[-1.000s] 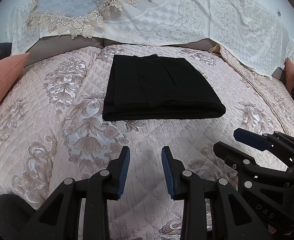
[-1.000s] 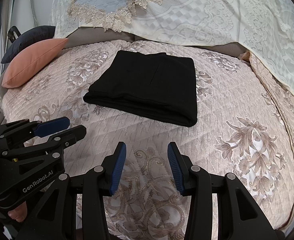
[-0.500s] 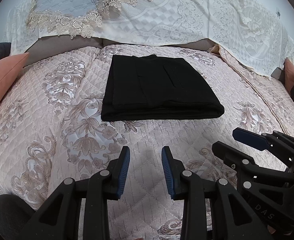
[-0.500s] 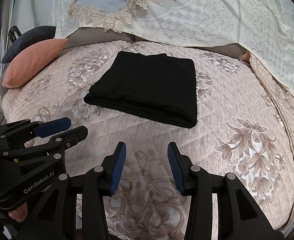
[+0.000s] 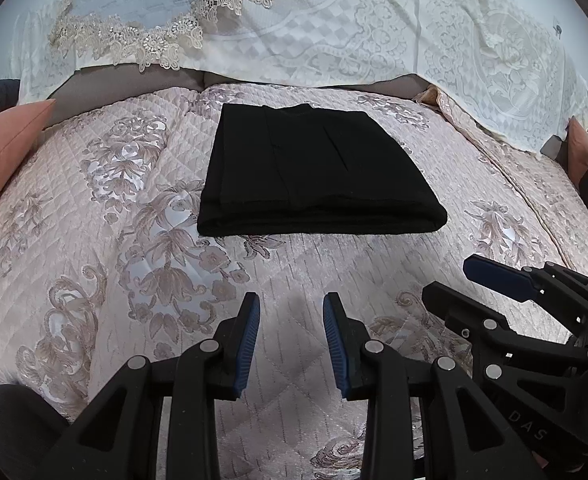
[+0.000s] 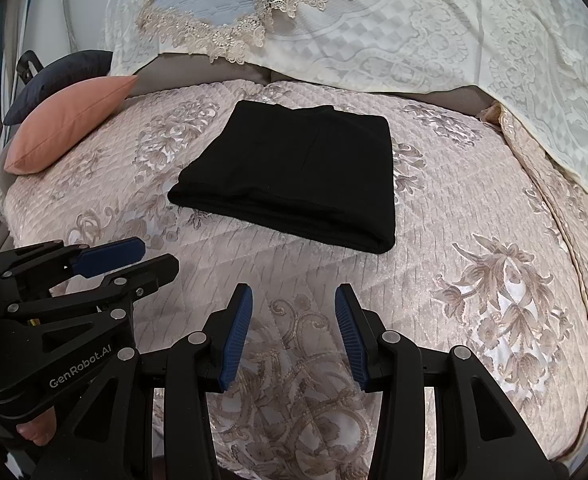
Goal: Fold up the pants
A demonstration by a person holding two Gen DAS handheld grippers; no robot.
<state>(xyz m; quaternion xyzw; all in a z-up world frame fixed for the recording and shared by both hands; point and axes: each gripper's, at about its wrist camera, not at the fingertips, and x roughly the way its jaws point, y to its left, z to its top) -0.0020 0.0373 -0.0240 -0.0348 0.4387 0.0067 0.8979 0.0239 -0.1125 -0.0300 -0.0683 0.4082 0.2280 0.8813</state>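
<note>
Left wrist view shows the pants (image 5: 318, 172) folded into a neat rectangle mid-bed, toward the headboard edge. The left gripper (image 5: 291, 340) and right gripper (image 6: 294, 332) hover apart, empty. Folding looks done; best keep clear without nudging the stack.

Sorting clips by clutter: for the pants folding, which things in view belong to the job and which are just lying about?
Part of the job:
- black pants, folded on the quilted bedspread
- left tool, open
- right tool, open

Lying about:
- pink cushion
- dark cushion
- lace cover
</note>
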